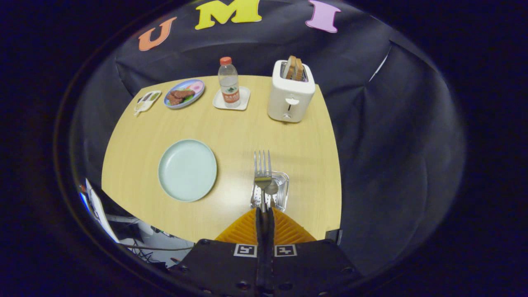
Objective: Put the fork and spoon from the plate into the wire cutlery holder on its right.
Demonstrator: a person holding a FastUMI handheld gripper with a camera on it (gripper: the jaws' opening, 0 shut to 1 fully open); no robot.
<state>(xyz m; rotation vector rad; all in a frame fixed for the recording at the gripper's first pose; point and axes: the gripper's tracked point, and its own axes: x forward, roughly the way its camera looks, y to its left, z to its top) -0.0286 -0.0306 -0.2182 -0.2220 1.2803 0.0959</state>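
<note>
My gripper (pixel 264 211) is shut on the handle of a metal fork (pixel 262 169), whose tines point away from me, above the table. Directly under the fork stands the wire cutlery holder (pixel 283 186). A spoon (pixel 271 189) stands inside the holder, its bowl showing just right of the fork's neck. The pale green plate (pixel 187 170) lies to the left of the holder with nothing on it.
Farther back stand a white toaster (pixel 290 91) with bread slices, a water bottle (pixel 229 84) on a small white tray, a plate of food (pixel 184 93) and a small dish (pixel 147 101). The table edge (pixel 338 194) runs just right of the holder.
</note>
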